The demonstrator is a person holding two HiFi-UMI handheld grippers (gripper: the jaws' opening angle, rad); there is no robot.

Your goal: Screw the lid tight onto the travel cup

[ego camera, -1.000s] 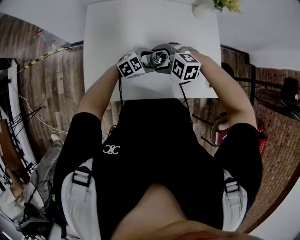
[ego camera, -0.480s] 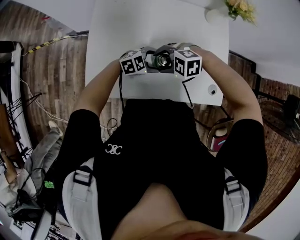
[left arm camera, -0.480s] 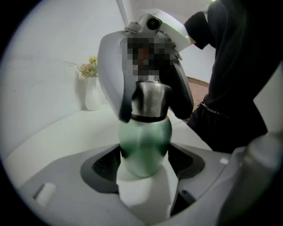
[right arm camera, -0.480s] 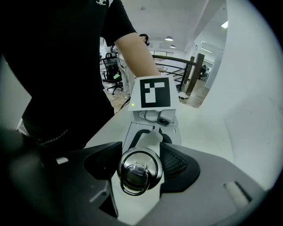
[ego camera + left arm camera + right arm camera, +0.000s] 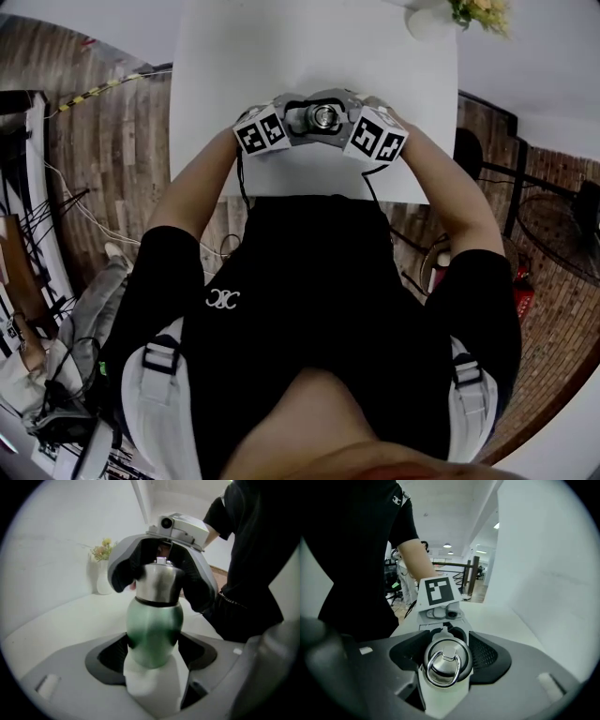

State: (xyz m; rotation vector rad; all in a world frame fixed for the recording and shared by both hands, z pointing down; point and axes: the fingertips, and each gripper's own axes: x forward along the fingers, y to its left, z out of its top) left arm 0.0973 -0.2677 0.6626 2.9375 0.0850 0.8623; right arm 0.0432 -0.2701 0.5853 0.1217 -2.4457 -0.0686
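I am watching the left gripper (image 5: 154,654) first: its fingers are clamping the green body of the cup (image 5: 153,630), dark pads pressing on both flanks. The cup is sitting near the middle of the near edge of the white table (image 5: 281,56), between the two grippers. I cannot tell whether its base is resting on the tabletop.

Moving right, the right gripper (image 5: 445,660) is reaching in from the opposite side, higher up. Its fingers have just been closing, and they are now bracketing the steel lid (image 5: 444,665) with a pad touching each side. The lid's ring (image 5: 442,671) is lying flat on top, facing that gripper's camera.

The near table edge is running just below both grippers, close to my operator's body. Beyond the cup the tabletop is stretching out white toward the far edge, where a vase of flowers (image 5: 431,19) is standing at the far right corner, well apart.

The cup is standing upright, long axis vertical, lid end pointing up at the head camera.
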